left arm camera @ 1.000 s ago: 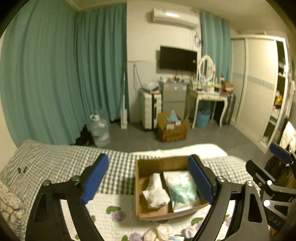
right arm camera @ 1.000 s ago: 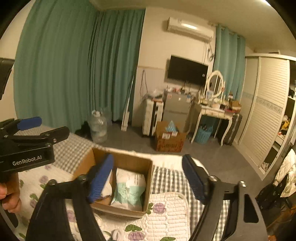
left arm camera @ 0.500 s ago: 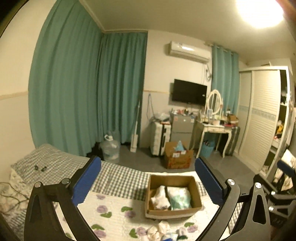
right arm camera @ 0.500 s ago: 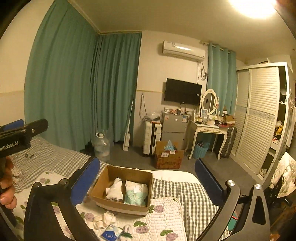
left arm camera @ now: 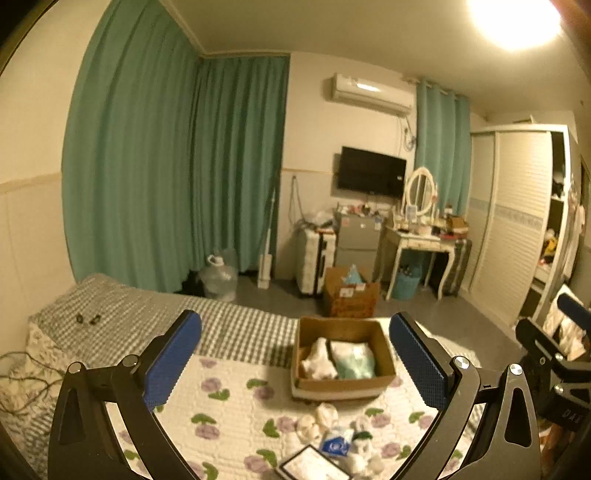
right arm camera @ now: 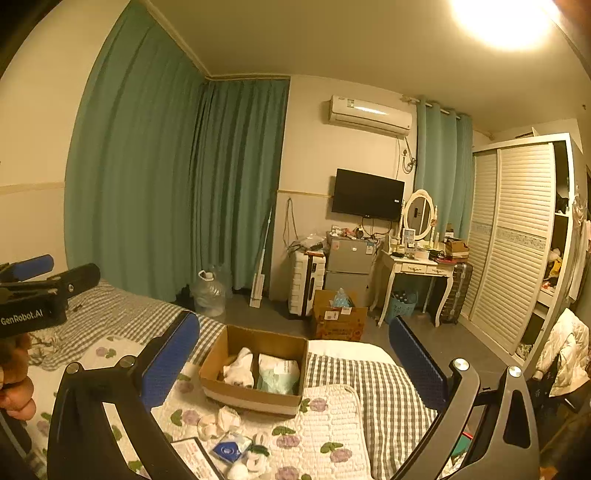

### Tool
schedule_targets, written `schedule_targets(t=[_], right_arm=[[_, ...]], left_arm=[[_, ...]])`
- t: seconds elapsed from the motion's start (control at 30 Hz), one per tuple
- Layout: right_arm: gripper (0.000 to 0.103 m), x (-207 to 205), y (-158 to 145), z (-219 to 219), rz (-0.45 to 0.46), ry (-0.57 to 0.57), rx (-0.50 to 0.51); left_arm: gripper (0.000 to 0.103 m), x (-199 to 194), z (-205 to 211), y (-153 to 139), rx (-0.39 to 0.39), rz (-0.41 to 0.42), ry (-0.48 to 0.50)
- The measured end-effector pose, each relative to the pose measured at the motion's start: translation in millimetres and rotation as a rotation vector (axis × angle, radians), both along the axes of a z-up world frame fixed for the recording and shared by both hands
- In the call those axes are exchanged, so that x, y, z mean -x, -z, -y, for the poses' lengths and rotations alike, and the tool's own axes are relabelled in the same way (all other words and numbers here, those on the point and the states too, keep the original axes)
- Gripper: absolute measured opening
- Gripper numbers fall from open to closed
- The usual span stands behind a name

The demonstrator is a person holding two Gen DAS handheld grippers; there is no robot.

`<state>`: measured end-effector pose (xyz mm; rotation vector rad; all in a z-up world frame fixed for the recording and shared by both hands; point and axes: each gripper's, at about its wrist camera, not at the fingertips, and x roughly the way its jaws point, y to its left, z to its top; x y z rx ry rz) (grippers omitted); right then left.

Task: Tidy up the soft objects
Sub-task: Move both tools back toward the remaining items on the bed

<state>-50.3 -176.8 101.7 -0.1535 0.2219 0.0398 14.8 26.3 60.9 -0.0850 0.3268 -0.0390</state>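
1. Compared with a second ago, both views sit farther back and higher: the cardboard box (left arm camera: 343, 354) that filled the lower centre of the left wrist view is now smaller, at centre right, and the ceiling lamp (left arm camera: 517, 18) has come into the upper right corner.
2. The left gripper (left arm camera: 295, 362) has just been opening; its blue pads stand spread wide with nothing between them, only the box seen beyond.
3. The right gripper (right arm camera: 293, 363) has also just been opening and is spread wide, empty, framing the same box (right arm camera: 255, 369) at lower centre.
4. The box holds a white cloth bundle (right arm camera: 240, 367) on the left and a pale green packet (right arm camera: 279, 373) on the right.
5. A loose heap of small soft items (right arm camera: 236, 435), white pieces and a blue-labelled pouch, newly in view, lies on the floral quilt (right arm camera: 332, 424) just in front of the box, at the bottom of both frames, beside a flat card (left arm camera: 314, 467).
6. In the right wrist view the left gripper shows at the left edge, with fingers of a hand (right arm camera: 14, 387) beneath it.
7. Behind the bed: teal curtains (left arm camera: 166, 166), a water jug (left arm camera: 218, 277), a suitcase (left arm camera: 316, 258), a second carton (left arm camera: 351, 295) on the floor, a dressing table (left arm camera: 421, 240), a wall television (left arm camera: 371, 171), an air conditioner (left arm camera: 369, 92) and a wardrobe (left arm camera: 517, 221).
8. Nothing lies between the grippers and the heap.
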Motion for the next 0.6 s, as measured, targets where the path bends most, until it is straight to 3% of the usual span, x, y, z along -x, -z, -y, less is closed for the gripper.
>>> schedule_targets(t=[0.33, 0.6], right_arm=[[0.103, 2.3, 23.4, 0.9, -0.054, -0.018, 0.007], [0.103, -20.9, 70.0, 2.2, -0.159, -0.03, 0.024]], left_arm=[[0.103, 1.6, 7.1, 33.1, -0.019, -0.093, -0.006], [0.103, -7.6, 11.4, 68.1, -0.052, -0.155, -0.025]])
